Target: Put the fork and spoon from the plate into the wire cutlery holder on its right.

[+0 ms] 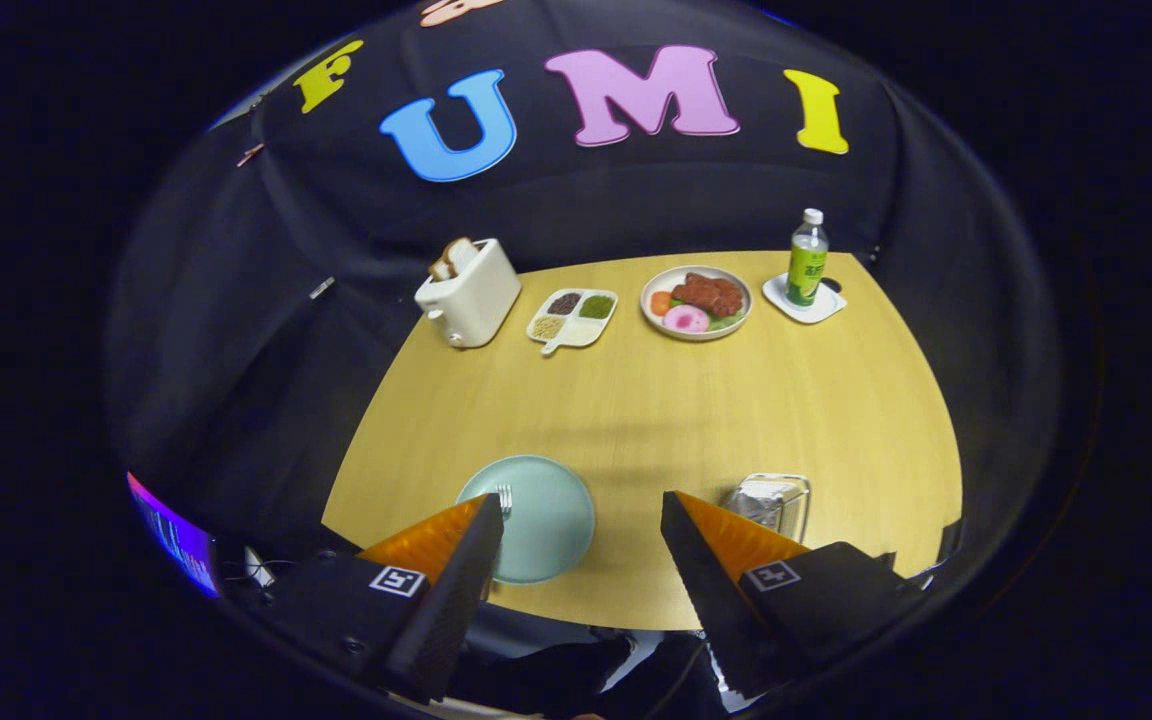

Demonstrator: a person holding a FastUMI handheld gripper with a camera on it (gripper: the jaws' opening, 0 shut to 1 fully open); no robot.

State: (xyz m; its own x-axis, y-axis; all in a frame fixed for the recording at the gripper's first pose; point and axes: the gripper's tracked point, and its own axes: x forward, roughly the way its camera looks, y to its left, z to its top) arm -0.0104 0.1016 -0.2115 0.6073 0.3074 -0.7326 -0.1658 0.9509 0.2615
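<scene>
You are holding the gripper (582, 510) above the table's (656, 420) near edge, its fingers spread wide and gripping nothing. The fork (505, 499) is lying on the pale green plate (546, 525) beside the left finger; the spoon cannot be made out. The wire cutlery holder (771, 502) is standing partly hidden behind the right finger, so you are risking knocking it when descending.

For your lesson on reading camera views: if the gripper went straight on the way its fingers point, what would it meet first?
Probably bare table: the open gripper points between the plate and the wire cutlery holder. Depth is unclear.
</scene>
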